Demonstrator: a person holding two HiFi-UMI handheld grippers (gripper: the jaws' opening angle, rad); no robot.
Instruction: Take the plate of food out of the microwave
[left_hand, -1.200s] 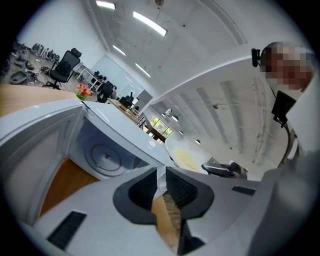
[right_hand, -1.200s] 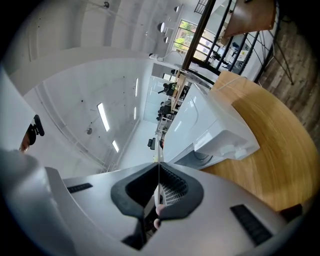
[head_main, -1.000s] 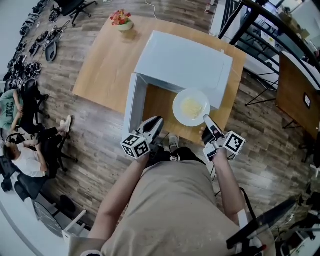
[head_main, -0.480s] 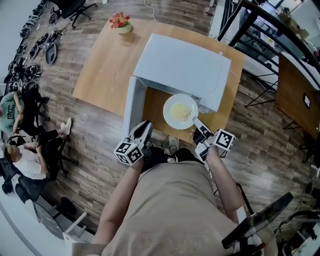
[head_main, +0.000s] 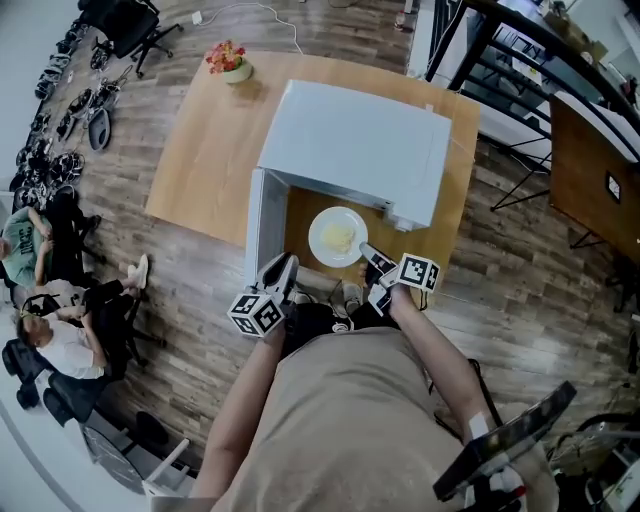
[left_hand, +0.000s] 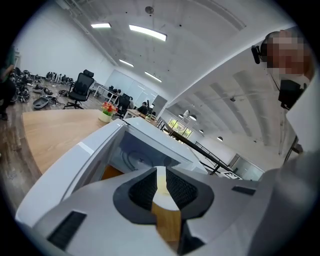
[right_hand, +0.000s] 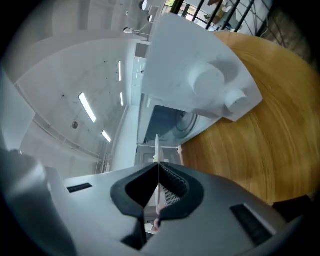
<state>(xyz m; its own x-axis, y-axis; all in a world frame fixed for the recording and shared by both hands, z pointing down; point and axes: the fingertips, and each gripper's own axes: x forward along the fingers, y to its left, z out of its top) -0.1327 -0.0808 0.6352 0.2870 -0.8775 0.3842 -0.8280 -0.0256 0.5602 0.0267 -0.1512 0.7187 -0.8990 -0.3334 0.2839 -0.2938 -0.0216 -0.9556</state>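
Observation:
A white plate (head_main: 338, 236) with yellow food hangs over the wooden table (head_main: 205, 150), just outside the mouth of the white microwave (head_main: 350, 145). My right gripper (head_main: 372, 260) is shut on the plate's near right rim. In the right gripper view the plate (right_hand: 157, 145) shows edge-on as a thin white line pinched between the pads of the right gripper (right_hand: 157, 167). My left gripper (head_main: 280, 272) hangs off the table's front edge beside the open microwave door (head_main: 260, 225). It holds nothing, and a narrow gap shows between the pads of the left gripper (left_hand: 161, 172).
A small pot of flowers (head_main: 228, 62) stands at the table's far left corner. Office chairs (head_main: 120, 20) and seated people (head_main: 45, 320) are on the floor to the left. A dark desk (head_main: 595, 150) stands to the right.
The right gripper has drawn the plate out of the microwave, toward me and to the left. The left gripper has stayed near the door.

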